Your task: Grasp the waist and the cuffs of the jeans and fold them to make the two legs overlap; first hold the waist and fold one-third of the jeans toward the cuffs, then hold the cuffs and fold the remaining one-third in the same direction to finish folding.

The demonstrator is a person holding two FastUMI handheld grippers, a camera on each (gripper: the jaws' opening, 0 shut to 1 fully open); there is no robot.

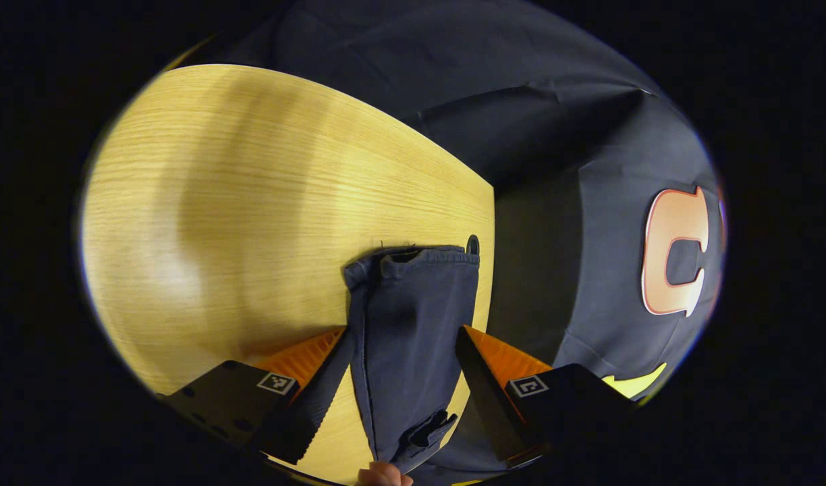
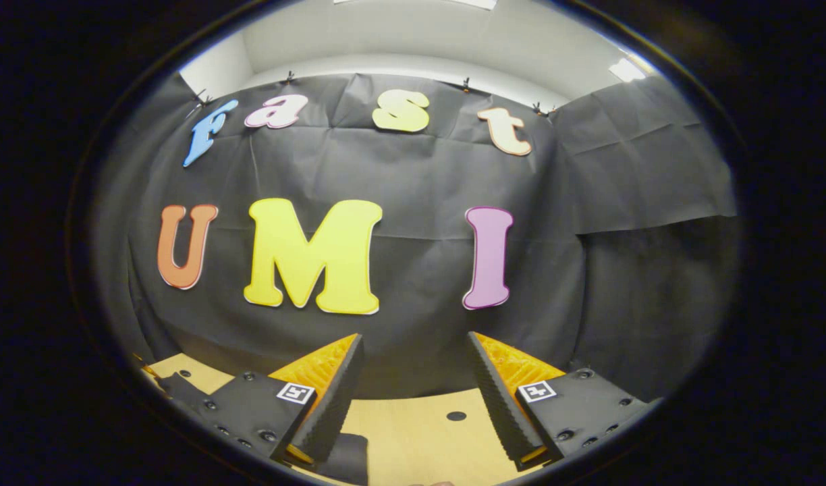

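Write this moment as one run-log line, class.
left gripper: open, straddling jeans | jeans: on table near its edge | right gripper: open, raised, empty | fold: not yet begun

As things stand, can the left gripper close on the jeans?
Probably yes. The jeans lie on the wooden table directly between the open fingers of the left gripper, with nothing in the way.
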